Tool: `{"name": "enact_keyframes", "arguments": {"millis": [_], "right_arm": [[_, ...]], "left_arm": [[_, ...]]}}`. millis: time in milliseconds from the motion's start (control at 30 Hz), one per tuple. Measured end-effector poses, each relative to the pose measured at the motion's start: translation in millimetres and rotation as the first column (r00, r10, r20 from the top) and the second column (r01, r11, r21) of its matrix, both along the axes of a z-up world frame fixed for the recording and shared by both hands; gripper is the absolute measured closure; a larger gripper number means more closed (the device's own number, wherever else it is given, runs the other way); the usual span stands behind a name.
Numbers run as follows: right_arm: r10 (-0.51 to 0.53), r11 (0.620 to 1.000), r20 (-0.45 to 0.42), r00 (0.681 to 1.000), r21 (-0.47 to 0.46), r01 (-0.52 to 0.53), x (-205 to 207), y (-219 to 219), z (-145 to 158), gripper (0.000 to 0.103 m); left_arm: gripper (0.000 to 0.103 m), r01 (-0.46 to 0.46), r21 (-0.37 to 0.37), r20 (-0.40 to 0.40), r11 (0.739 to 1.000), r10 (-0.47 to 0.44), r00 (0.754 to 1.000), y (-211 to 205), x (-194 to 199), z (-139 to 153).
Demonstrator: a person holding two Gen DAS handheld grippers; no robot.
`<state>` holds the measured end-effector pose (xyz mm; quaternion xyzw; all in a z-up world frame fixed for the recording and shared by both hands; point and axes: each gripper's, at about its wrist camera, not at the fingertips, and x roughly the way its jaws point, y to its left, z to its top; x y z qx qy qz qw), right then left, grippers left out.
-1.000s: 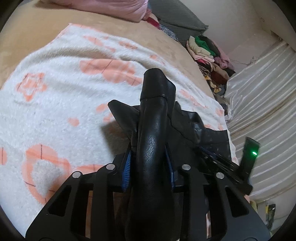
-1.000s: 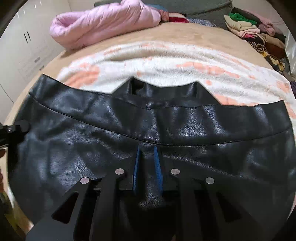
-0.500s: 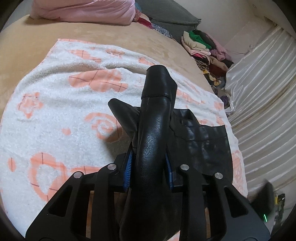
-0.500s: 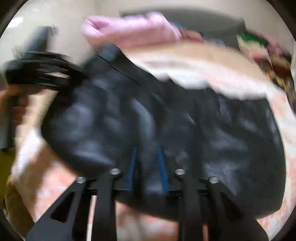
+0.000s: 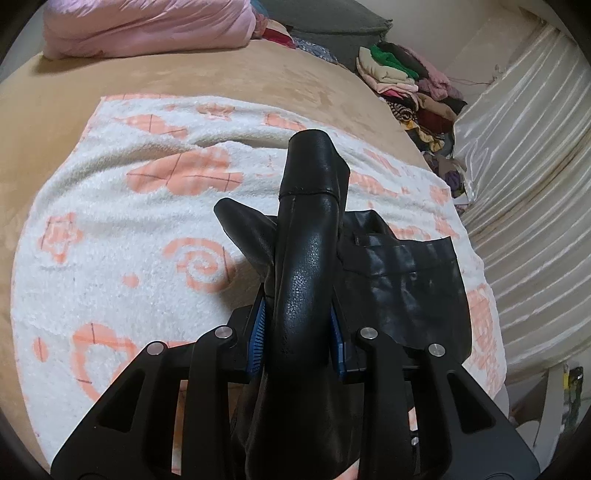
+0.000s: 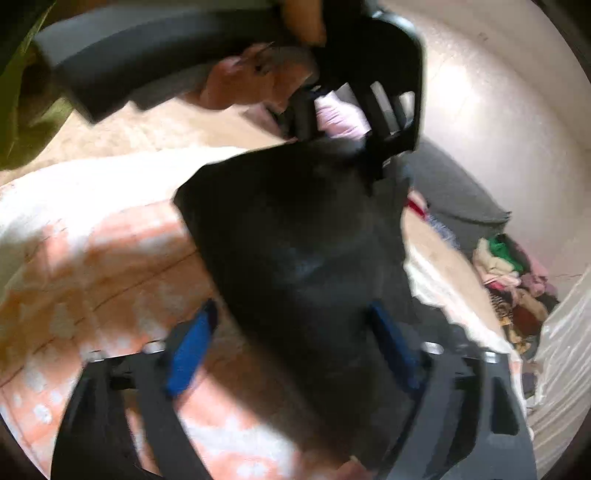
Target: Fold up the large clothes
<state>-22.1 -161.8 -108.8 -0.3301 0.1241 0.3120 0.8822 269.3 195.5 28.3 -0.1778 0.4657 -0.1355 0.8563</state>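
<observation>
In your left wrist view, the leather garment point(image 5: 402, 284) lies on the blanket point(image 5: 122, 229) at centre right of the frame, a fold of it rising up the middle between the left gripper's point(image 5: 298, 341) fingers. The quilt point(image 5: 147, 26) sits at upper left, the pile of clothes point(image 5: 410, 88) at upper right, and the curtain point(image 5: 524, 177) along the right edge.

Left claw point(image 5: 298, 338) is clamped tight; right claw point(image 6: 291, 347) is spread wide.

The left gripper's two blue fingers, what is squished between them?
A bunched fold of the black leather garment fills the left gripper; the left wrist view shows it.
</observation>
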Motion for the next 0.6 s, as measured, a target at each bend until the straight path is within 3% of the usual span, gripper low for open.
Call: {"name": "enact_keyframes", "arguments": {"millis": [167, 267, 433, 600], "right_arm": [[0.03, 0.997, 0.019, 0.999, 0.065, -0.031, -3, -24, 23, 0.067], [0.005, 0.99, -0.003, 1.0, 0.138, -0.005, -6, -50, 44, 0.077], [-0.048, 0.97, -0.03, 0.998, 0.236, 0.054, 11, -97, 75, 0.082], [-0.105, 0.937, -0.06, 0.993, 0.328, 0.119, 16, -139, 85, 0.083]], "left_arm": [[0.083, 0.007, -0.014, 0.031, 1.0, -0.006, 0.999, -15, 0, 21], [0.083, 0.017, -0.008, 0.057, 1.0, -0.016, 0.998, -30, 0, 35], [0.08, 0.041, -0.023, 0.089, 0.999, -0.039, 0.995, -66, 6, 56], [0.076, 0.073, -0.029, 0.116, 0.997, -0.07, 0.991, -106, 13, 68]]}}
